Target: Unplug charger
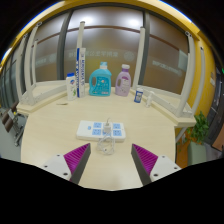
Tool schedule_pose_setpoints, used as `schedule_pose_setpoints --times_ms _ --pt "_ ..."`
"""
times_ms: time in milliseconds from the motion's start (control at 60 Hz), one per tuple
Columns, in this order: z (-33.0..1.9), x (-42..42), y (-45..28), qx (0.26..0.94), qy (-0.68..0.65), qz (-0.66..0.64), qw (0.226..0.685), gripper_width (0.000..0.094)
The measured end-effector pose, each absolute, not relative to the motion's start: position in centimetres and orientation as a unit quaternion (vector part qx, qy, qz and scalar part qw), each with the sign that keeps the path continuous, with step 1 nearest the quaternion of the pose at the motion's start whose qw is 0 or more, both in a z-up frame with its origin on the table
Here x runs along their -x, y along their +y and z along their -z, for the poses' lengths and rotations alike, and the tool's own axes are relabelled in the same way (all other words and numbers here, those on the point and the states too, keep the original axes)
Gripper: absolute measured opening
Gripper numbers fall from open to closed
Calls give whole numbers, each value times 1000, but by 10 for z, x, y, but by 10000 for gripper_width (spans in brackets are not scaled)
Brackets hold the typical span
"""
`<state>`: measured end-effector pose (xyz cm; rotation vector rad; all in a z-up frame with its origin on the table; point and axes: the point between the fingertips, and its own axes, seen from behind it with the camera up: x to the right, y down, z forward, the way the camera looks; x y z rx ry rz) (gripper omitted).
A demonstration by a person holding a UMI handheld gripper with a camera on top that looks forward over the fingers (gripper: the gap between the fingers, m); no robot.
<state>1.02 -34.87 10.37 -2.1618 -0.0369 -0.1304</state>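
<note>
A white power strip [102, 129] lies on the pale table [60, 125], just ahead of my fingers. A small clear or white charger [104, 131] with a thin cable stands plugged in near its middle, and the cable trails toward me. My gripper [112, 162] is open and empty, its magenta pads [76, 156] spread wide on either side. The strip lies beyond the fingertips, not between them.
At the far side of the table stand a blue bottle [100, 80], a pink bottle [123, 80], a tall white tube [80, 60], a small white box [71, 85] and a small dark item [138, 97]. A green plant [203, 128] stands right of the table.
</note>
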Motion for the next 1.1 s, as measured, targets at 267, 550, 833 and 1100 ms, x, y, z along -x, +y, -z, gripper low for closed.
schedule_pose_setpoints --times_ms 267,550,833,1100 --pt "-45 -8 -210 880 -3 41 473 778" --pt "-19 -2 -184 883 -19 40 467 198" --pt "-97 3 -176 847 -22 31 530 76" --pt "-297 -61 -202 766 17 17 642 75"
